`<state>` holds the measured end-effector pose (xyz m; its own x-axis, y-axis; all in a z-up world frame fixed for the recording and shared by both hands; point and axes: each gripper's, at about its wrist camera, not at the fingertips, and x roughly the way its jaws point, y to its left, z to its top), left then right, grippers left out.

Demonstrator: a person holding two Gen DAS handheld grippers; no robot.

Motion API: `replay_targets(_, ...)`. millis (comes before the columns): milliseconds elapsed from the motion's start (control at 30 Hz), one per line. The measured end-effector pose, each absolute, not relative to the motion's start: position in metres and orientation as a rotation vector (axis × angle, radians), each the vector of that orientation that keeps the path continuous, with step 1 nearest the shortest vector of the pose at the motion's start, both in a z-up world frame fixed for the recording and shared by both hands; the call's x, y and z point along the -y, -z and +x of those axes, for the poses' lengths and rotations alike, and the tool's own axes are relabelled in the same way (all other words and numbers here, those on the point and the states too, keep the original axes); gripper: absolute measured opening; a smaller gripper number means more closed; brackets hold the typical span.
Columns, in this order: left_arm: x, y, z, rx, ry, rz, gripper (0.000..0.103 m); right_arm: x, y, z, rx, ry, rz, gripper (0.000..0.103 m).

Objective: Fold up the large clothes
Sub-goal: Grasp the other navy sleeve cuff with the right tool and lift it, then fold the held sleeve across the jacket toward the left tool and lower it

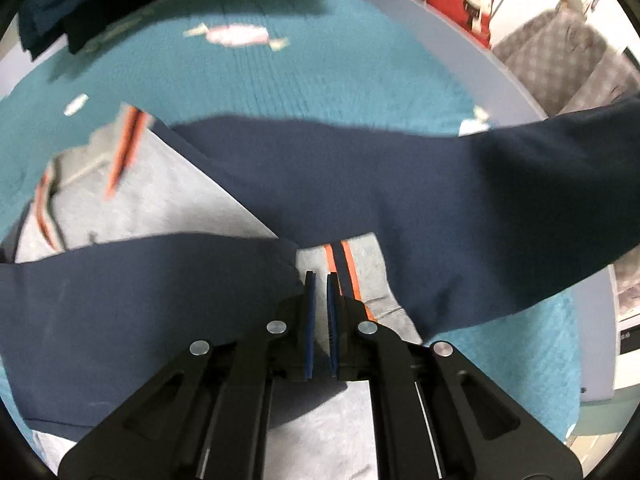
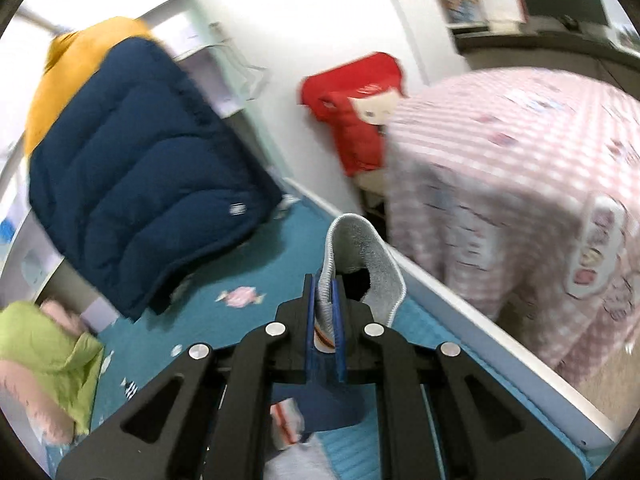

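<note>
A grey and navy sweatshirt [image 1: 160, 200] with orange stripes lies on the teal surface [image 1: 280, 72]. One navy sleeve [image 1: 400, 184] stretches across the body and rises off to the right. Another navy sleeve [image 1: 140, 300] lies folded over the lower left. My left gripper [image 1: 321, 276] hovers just above the grey striped cuff [image 1: 352, 276], jaws nearly closed with a narrow gap and nothing between them. My right gripper [image 2: 325, 280] is shut on the grey ribbed cuff [image 2: 360, 256] of the raised sleeve and holds it above the surface.
A navy and yellow puffer jacket [image 2: 136, 184] hangs at the left. A green garment [image 2: 52, 352] lies at the lower left. A red cushion [image 2: 356, 120] leans on the wall by a pink checked bed cover [image 2: 520, 184]. Dark clothes [image 1: 72, 4] lie at the far edge.
</note>
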<state>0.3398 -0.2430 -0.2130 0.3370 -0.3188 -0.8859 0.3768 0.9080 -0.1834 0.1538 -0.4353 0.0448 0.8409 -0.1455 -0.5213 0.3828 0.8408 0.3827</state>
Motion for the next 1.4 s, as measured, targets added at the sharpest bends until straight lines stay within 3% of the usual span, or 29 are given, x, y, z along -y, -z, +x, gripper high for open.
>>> replay_targets(433, 0.077, 0.110, 0.311, -0.934, 0.299, -0.033, 0.007, 0.252, -0.030, 0.223, -0.627, -0.026, 0.328, 0.007)
replay_targets(700, -0.044, 0.109, 0.292, -0.928, 0.112, -0.095, 0.007, 0.125, 0.029, 0.260, -0.789, -0.191, 0.224, 0.007)
replay_targets(1000, -0.144, 0.153, 0.266, -1.016, -0.049, -0.207, 0.007, 0.023, 0.120, 0.296, -0.972, -0.257, 0.122, 0.008)
replay_targets(1067, -0.156, 0.161, 0.261, -1.027, -0.070, -0.228, 0.007, 0.012, 0.132, 0.297, -0.991, -0.385, 0.155, 0.014)
replay_targets(1100, -0.162, 0.164, 0.258, -1.032, -0.088, -0.238, 0.007, 0.010, 0.137, 0.298, -1.016, -0.433, 0.179, 0.036)
replay_targets(1133, -0.167, 0.167, 0.257, -1.037, -0.101, -0.246, 0.007, 0.010, 0.140, 0.298, -1.051, -0.427, 0.204, 0.068)
replay_targets(1167, -0.168, 0.169, 0.256, -1.043, -0.105, -0.256, 0.007, 0.013, 0.138, 0.295, -1.029, -0.415, 0.219, 0.078)
replay_targets(1333, -0.160, 0.180, 0.262, -1.072, -0.084, -0.268, 0.007, 0.055, 0.122, 0.281, -0.941, -0.305, 0.157, 0.087)
replay_targets(1400, -0.149, 0.184, 0.268, -1.089, -0.056, -0.263, 0.018, 0.082, 0.121, 0.278, -0.934, -0.234, 0.129, 0.089)
